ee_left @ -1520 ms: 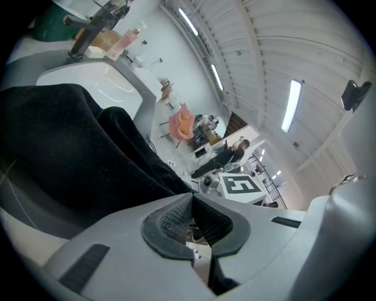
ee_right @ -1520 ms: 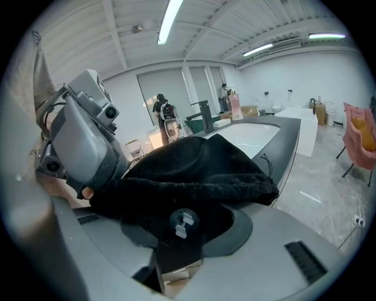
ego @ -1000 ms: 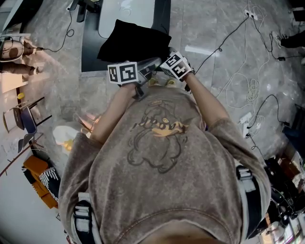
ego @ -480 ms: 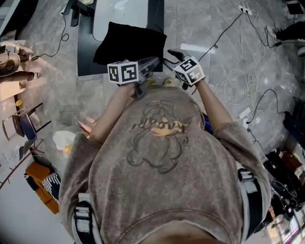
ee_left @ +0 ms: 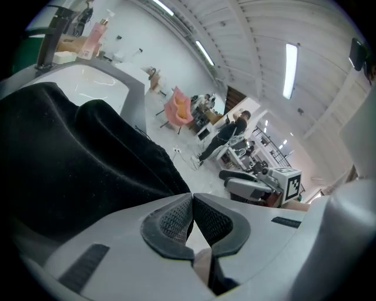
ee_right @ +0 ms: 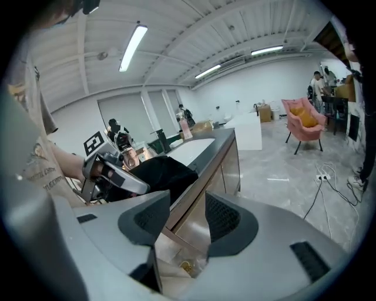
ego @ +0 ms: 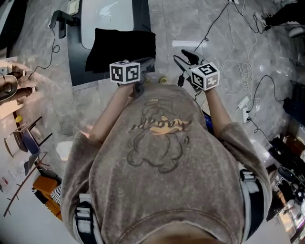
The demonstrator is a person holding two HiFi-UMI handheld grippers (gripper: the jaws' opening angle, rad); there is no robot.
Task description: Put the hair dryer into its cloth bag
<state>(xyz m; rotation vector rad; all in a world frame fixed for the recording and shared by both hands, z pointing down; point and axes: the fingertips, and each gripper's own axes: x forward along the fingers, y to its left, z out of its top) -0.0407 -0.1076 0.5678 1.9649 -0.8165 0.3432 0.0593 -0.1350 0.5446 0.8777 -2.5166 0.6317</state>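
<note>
Jaws together on left gripper (ee_left: 192, 199)

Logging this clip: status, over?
Left gripper shut at bag edge. Right gripper open, jaws just closing slightly, nothing between. Bag on counter; dryer not seen.

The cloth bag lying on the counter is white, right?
Not quite. The cloth bag is black, not white. It does lie on the counter. The head view shows this, and the left gripper view shows the same black cloth close up.
</note>
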